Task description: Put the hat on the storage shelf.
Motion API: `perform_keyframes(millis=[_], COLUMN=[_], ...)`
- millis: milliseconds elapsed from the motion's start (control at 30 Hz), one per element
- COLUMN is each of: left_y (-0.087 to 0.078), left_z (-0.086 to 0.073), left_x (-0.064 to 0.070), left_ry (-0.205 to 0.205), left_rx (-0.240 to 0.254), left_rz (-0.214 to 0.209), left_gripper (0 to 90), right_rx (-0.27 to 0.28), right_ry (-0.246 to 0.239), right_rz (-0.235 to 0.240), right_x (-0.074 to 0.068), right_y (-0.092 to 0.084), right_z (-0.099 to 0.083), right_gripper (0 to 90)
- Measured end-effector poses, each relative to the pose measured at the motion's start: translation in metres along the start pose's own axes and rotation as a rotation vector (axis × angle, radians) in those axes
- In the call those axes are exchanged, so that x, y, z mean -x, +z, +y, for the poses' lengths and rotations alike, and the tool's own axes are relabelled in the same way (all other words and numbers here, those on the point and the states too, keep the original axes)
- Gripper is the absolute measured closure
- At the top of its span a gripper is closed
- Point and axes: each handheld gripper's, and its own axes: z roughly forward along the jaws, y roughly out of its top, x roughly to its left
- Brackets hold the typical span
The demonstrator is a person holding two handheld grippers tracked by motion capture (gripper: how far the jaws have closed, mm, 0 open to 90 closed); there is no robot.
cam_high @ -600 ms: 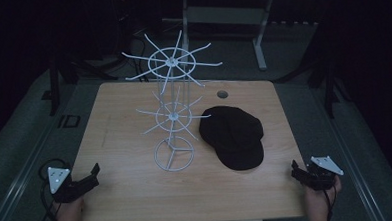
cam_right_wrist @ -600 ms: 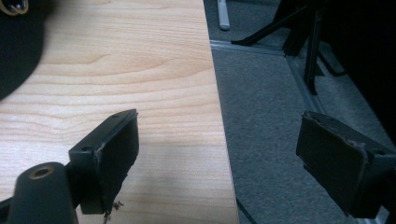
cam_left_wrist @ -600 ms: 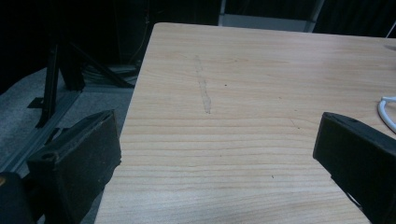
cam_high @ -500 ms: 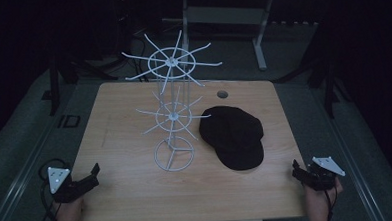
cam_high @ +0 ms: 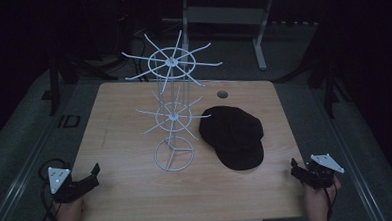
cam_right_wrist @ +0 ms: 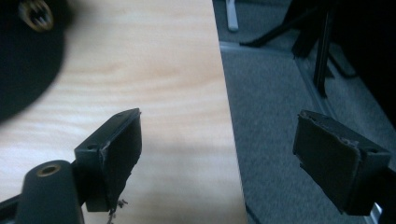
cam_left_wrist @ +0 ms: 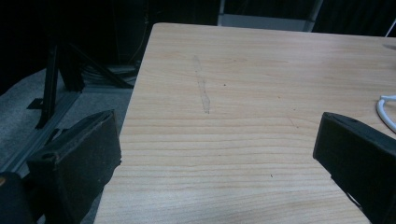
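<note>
Counting one black cap mid-right on table, just beside one white wire rack. I hold two grippers (near corners): left gripper, right gripper, both spread, empty.

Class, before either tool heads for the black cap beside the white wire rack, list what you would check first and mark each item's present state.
1. Left tool open, nothing between its jaws: ok.
2. Right tool open, nothing held: ok.
3. Black cap lies flat on the table, untouched: ok.
4. White wire rack upright: ok.
5. Cap apart from the rack's base ring: cannot tell.
6. Rack prongs bare: ok.
</note>
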Motion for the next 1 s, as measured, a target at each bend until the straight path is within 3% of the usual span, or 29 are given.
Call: perform_keyframes(millis=[200, 300, 400, 500, 667, 800, 1000], left_y=[0.000, 0.000, 0.000, 0.000, 0.000, 0.000, 0.000], left_z=[0.000, 0.000, 0.000, 0.000, 0.000, 0.000, 0.000], left_x=[0.000, 0.000, 0.000, 0.000, 0.000, 0.000, 0.000], left_ry=[0.000, -0.001, -0.001, -0.002, -0.002, -0.002, -0.002], left_rx=[0.000, -0.001, 0.000, 0.000, 0.000, 0.001, 0.000], left_rz=[-0.001, -0.002, -0.002, -0.002, -0.005, -0.006, -0.005], left_gripper=[1.4, 1.4, 1.5, 1.4, 1.4, 1.5, 1.4], right_rx=[0.042, 0.026, 0.026, 0.045, 0.044, 0.032, 0.007], right_ry=[-0.048, -0.057, -0.035, -0.036, -0.054, -0.090, -0.082], right_rz=[0.014, 0.029, 0.088, 0.123, 0.221, 0.258, 0.327], right_x=[-0.009, -0.016, -0.023, -0.031, -0.046, -0.061, -0.084], right_y=[-0.008, -0.009, -0.008, -0.006, 0.002, 0.009, 0.021], right_z=[0.026, 0.039, 0.052, 0.063, 0.082, 0.095, 0.113], right_gripper=[13.7, 14.3, 14.2, 14.1, 14.4, 18.4, 13.9])
